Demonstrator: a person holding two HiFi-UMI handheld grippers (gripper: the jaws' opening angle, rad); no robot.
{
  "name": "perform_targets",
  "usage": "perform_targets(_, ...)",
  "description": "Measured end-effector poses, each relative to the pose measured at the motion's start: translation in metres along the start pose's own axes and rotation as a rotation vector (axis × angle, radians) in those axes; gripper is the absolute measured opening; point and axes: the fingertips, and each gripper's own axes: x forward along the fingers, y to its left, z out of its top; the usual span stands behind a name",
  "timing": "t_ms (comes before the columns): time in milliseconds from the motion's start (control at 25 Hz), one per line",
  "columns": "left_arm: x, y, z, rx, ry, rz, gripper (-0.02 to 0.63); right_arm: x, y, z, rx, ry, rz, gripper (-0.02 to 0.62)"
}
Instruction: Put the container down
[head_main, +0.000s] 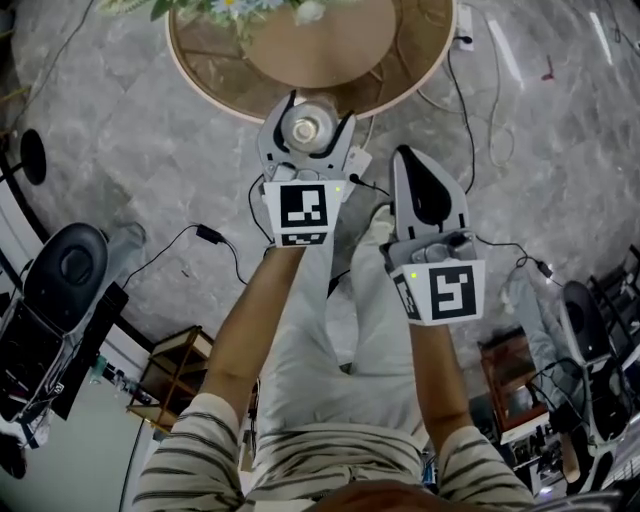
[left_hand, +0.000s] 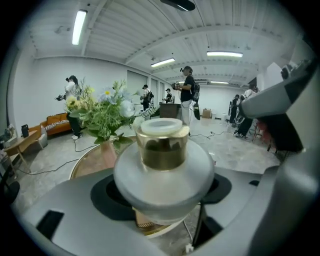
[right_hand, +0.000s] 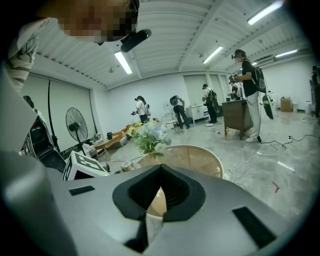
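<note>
Round table (head_main: 400, 60) beyond | left gripper (head_main: 318, 108) jaws clamp frosted container (left_hand: 162, 172); lid (left_hand: 161, 127) on

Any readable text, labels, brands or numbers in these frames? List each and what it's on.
No readable text in any view.
The left marker cube on the left hand-held gripper: black-and-white square pattern only, no letters.
The right marker cube on the right hand-held gripper: pattern only, too.
The container between the left jaws: no label or print shows.
Background: nothing legible.
</note>
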Motion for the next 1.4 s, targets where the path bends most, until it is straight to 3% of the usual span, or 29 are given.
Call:
perform_targets(360,0.046,0.012,-0.038,0.025,0.031,0.029,0.331,0.007,-0.012,-0.023,0.052,0.014,-0.021,0.008)
perform_targets(640,0.080,0.012,-0.057,0.049,0.052,0.004,0.333,0.006,-0.019,-0.039,0.067,0.034,-0.034,0.008)
perform_targets(840,0.097,0.010,-0.065,0.079,0.073,-0.019,0.333,0.007,-0.022,-0.044,0.069,0.040,-0.049,0.008)
perform_targets(1400,0.131,0.025,-0.083,0.065,0.115,-0.016,0.334,0.015,-0.022,-0.048,0.069,0.059,-0.052,0.008)
